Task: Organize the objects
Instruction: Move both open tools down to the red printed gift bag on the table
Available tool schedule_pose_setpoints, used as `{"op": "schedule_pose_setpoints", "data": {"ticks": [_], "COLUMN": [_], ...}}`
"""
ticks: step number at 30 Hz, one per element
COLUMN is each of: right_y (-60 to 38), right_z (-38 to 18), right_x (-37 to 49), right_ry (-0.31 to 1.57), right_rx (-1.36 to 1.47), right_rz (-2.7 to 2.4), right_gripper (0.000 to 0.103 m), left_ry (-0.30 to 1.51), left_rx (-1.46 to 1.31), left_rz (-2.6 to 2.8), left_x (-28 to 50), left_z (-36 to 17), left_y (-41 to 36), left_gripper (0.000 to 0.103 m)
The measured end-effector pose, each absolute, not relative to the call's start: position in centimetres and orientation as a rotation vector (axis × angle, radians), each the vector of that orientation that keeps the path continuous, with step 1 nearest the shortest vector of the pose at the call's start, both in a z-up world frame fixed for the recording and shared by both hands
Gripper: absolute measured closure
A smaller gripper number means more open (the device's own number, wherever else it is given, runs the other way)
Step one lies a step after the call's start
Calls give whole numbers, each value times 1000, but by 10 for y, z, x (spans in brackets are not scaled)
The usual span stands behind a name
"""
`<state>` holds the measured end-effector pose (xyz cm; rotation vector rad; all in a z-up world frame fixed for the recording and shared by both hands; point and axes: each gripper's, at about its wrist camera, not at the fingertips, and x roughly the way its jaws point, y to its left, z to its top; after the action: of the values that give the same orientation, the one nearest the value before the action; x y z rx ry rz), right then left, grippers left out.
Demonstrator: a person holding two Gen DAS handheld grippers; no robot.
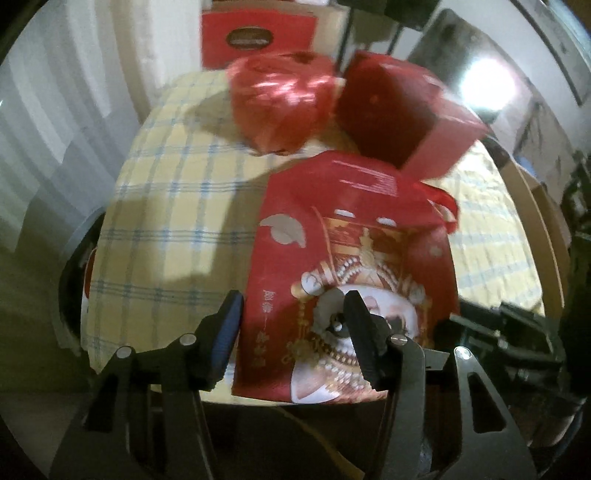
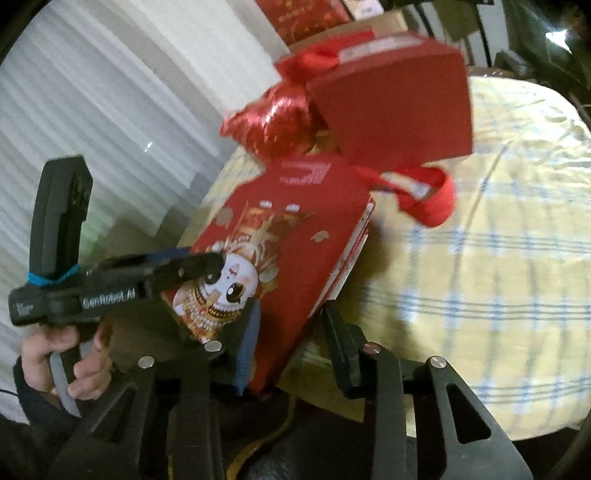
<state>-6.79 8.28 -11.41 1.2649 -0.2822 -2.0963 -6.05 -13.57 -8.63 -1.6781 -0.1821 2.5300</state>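
A flat red gift box (image 1: 354, 229) (image 2: 295, 229), printed with an opera-mask figure, lies tilted on the yellow plaid tablecloth (image 1: 166, 221) (image 2: 480, 277). It has a red ribbon handle (image 2: 432, 199). My left gripper (image 1: 293, 325) (image 2: 201, 258) is shut on the box's left edge, the blue pad beside that edge and the black finger across the printed face. My right gripper (image 2: 291, 310) holds the box's near corner. Its blue pad lies against the face and its other fingertip touches the striped side edge.
Behind the gift box stand a shiny red wrapped bundle (image 1: 280, 103) (image 2: 273, 118) and a dark red box (image 1: 399, 107) (image 2: 399, 99), both close to it. A red carton (image 1: 258, 33) sits beyond the table. A person's hand (image 2: 74, 362) grips the left tool's handle. White pleated wall (image 2: 110, 92) at left.
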Motion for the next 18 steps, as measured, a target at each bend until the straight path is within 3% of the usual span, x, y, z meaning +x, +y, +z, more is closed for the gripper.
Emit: {"op": "schedule_pose_setpoints", "data": {"ticks": [7, 14, 18], "right_y": [121, 164, 192], "right_z": [-85, -61, -63], "right_x": [-61, -47, -46], "right_ry": [-300, -343, -352], "right_rx": [1226, 1169, 1181], "right_rz": [-2193, -2283, -2364], "right_gripper": [69, 74, 74], "left_ry": [-45, -75, -109], "left_rx": [-1660, -1559, -1518], "left_rz": [2466, 2404, 2378], "left_x": [-46, -40, -46], "left_z": [-60, -35, -47], "left_y": [-85, -54, -25], "left_gripper": [49, 49, 44]}}
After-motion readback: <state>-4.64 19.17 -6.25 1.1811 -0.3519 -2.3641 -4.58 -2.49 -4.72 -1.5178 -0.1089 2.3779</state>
